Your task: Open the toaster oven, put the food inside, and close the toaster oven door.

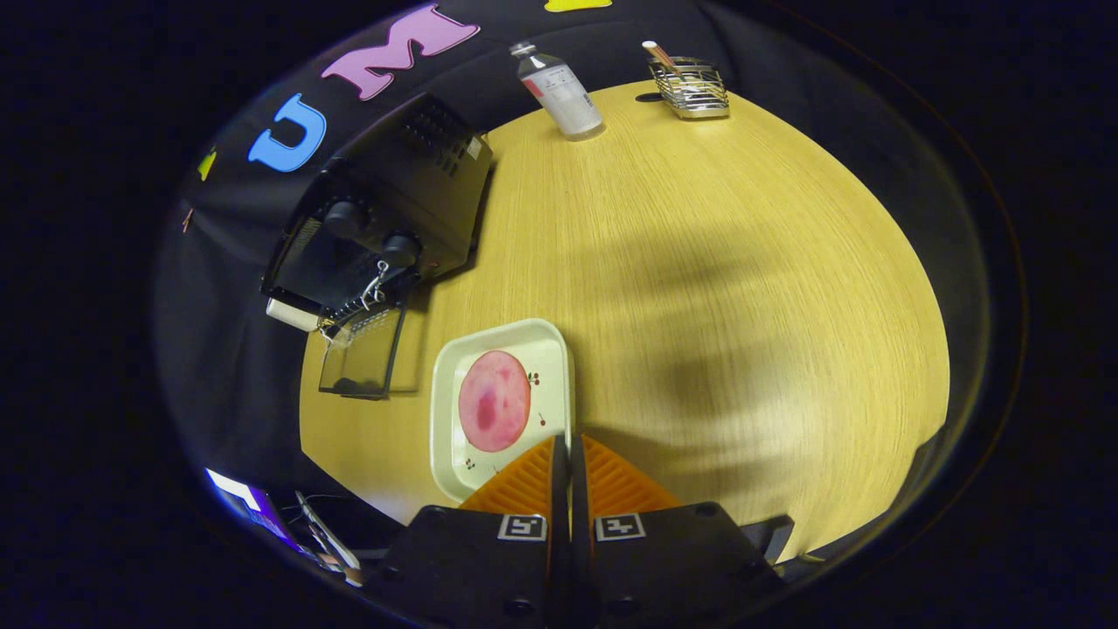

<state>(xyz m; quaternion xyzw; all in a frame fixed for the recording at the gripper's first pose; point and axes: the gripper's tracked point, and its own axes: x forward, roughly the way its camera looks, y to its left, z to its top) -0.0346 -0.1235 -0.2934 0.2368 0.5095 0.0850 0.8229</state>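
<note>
Wooden worktop [699,262]: oven [384,227] door [362,354] already down; your claw [569,459], closed and empty, must open for the food [494,401].

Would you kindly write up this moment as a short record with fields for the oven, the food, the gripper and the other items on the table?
toaster oven: black, at the table's edge, its glass door hanging open
food: round pink slice lying on a pale square plate, beside the oven, not yet inside
gripper: jaws closed together, holding nothing, tips at the plate's near corner
table: light wood
other items: bottle and wire rack at the far edge, beyond the jaws
</note>
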